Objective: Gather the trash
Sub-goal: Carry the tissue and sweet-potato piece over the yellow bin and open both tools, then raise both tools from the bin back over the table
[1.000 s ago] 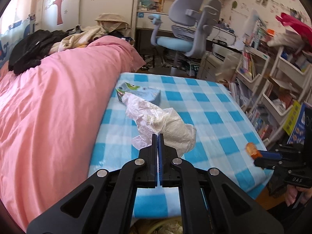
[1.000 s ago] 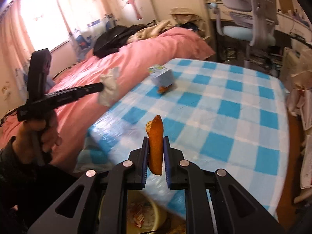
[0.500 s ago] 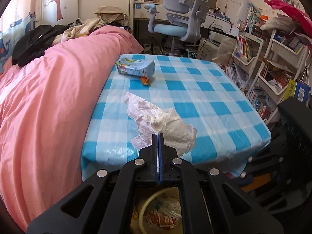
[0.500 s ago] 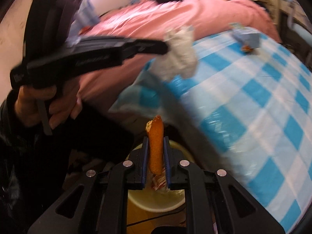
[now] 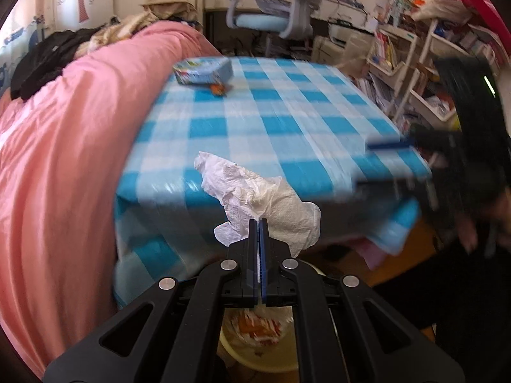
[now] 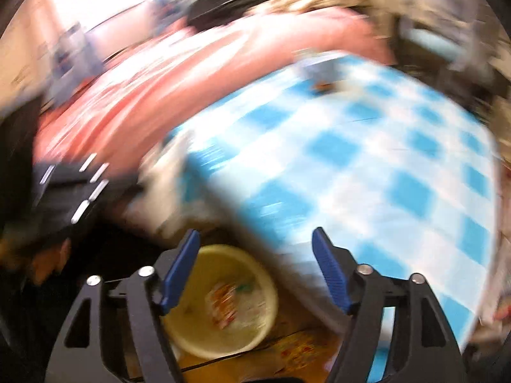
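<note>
L gripper [image 5: 258, 223] pinching tissue [image 5: 265, 198] above bin [image 6: 223, 300]; carton [image 5: 202, 71] on table [image 5: 287, 121].

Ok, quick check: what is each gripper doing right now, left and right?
Left gripper: shut on the crumpled white tissue, above the yellow bin.
Right gripper: open, holding nothing.

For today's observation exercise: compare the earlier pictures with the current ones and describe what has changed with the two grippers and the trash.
The right gripper has opened and let go of the orange scrap it held; it is now empty above the yellow bin. The left gripper has moved back off the checkered table to over the bin. It stays shut on the crumpled tissue. The blue carton has not moved.
</note>
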`<state>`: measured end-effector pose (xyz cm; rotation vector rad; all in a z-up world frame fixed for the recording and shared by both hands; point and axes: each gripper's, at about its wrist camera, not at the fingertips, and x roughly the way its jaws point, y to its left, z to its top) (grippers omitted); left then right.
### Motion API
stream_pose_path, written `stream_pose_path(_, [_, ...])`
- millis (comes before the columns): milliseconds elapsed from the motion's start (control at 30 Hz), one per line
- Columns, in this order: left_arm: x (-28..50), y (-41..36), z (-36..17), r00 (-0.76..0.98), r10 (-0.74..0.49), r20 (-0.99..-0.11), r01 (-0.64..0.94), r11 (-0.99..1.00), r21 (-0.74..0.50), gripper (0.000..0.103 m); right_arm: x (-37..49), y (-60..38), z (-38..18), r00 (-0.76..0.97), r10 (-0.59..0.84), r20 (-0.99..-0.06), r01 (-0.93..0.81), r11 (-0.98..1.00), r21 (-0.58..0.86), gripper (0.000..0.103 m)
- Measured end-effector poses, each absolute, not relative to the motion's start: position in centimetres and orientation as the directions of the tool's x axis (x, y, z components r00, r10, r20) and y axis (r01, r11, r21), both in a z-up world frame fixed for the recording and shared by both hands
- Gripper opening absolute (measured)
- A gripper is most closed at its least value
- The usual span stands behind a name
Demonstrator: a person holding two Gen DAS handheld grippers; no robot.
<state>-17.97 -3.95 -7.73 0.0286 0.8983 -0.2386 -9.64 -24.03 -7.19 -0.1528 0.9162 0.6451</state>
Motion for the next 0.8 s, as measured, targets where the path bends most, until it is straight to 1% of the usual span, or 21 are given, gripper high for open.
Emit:
stream_pose_path(67, [-18.7, -4.6, -8.6, 0.561, -0.211, -0.8, 0.241, 0.967, -0.086, 0.002, -9.0, -25.6, -6.7, 0.488, 0.438, -0.755, -0.518, 0.842, 0.154, 0.072])
stream_pose_path(167, [-19.6, -5.5, -9.9, 0.486, -0.238, -0.841, 0.282, 0.954, -0.107, 0.002, -9.0, -26.8, -6.2, 0.527, 0.436, -0.73, -0.47, 0.865, 0.177, 0.074])
stream_pose_path(267, [-20.1, -6.3, -10.6, 0.471, -0.213, -0.856, 0.296, 0.952, -0.074, 0.005, -8.9, -27.1, -6.0, 0.536, 0.435, -0.724, -0.456, 0.87, 0.186, 0.076])
stream_pose_path(300, [-20.1, -6.3, -10.5, 0.478, -0.206, -0.854, 0.292, 0.954, -0.067, 0.01, -9.0, -26.6, -6.0, 0.536, 0.433, -0.725, -0.456, 0.871, 0.182, 0.076])
stream_pose_path(333, [-20.0, -6.2, -10.3, 0.492, -0.199, -0.847, 0.28, 0.958, -0.063, 0.019, -8.9, -26.5, -6.0, 0.538, 0.429, -0.726, -0.459, 0.871, 0.174, 0.076])
stream_pose_path(367, [-20.0, -6.0, -10.1, 0.514, -0.186, -0.837, 0.261, 0.964, -0.054, 0.025, -8.9, -26.4, -6.0, 0.539, 0.427, -0.727, -0.463, 0.871, 0.168, 0.076])
stream_pose_path(400, [-20.0, -5.7, -9.9, 0.541, -0.166, -0.824, 0.239, 0.97, -0.039, 0.035, -8.9, -26.2, -6.1, 0.539, 0.424, -0.728, -0.467, 0.87, 0.16, 0.077])
stream_pose_path(433, [-19.9, -5.6, -9.6, 0.559, -0.151, -0.815, 0.225, 0.974, -0.026, 0.041, -8.9, -26.0, -6.0, 0.54, 0.42, -0.729, -0.473, 0.868, 0.151, 0.077])
stream_pose_path(467, [-19.8, -5.5, -9.2, 0.583, -0.131, -0.802, 0.208, 0.978, -0.008, 0.043, -9.1, -26.0, -5.9, 0.542, 0.419, -0.728, -0.477, 0.867, 0.144, 0.077])
stream_pose_path(567, [-19.5, -5.3, -8.3, 0.643, -0.085, -0.761, 0.176, 0.984, 0.039, 0.054, -9.3, -25.7, -5.5, 0.561, 0.415, -0.716, -0.493, 0.863, 0.114, 0.079])
stream_pose_path(600, [-19.2, -5.3, -7.9, 0.667, -0.065, -0.742, 0.162, 0.985, 0.06, 0.059, -9.4, -25.6, -5.4, 0.57, 0.411, -0.711, -0.498, 0.861, 0.099, 0.079])
stream_pose_path(767, [-16.9, -4.6, -5.9, 0.732, -0.011, -0.681, 0.094, 0.992, 0.086, 0.074, -9.5, -24.7, -4.5, 0.641, 0.327, -0.694, -0.548, 0.828, -0.116, 0.087])
stream_pose_path(800, [-16.2, -4.4, -5.5, 0.744, 0.003, -0.668, 0.075, 0.993, 0.088, 0.076, -9.4, -24.8, -4.4, 0.65, 0.317, -0.691, -0.549, 0.825, -0.138, 0.089])
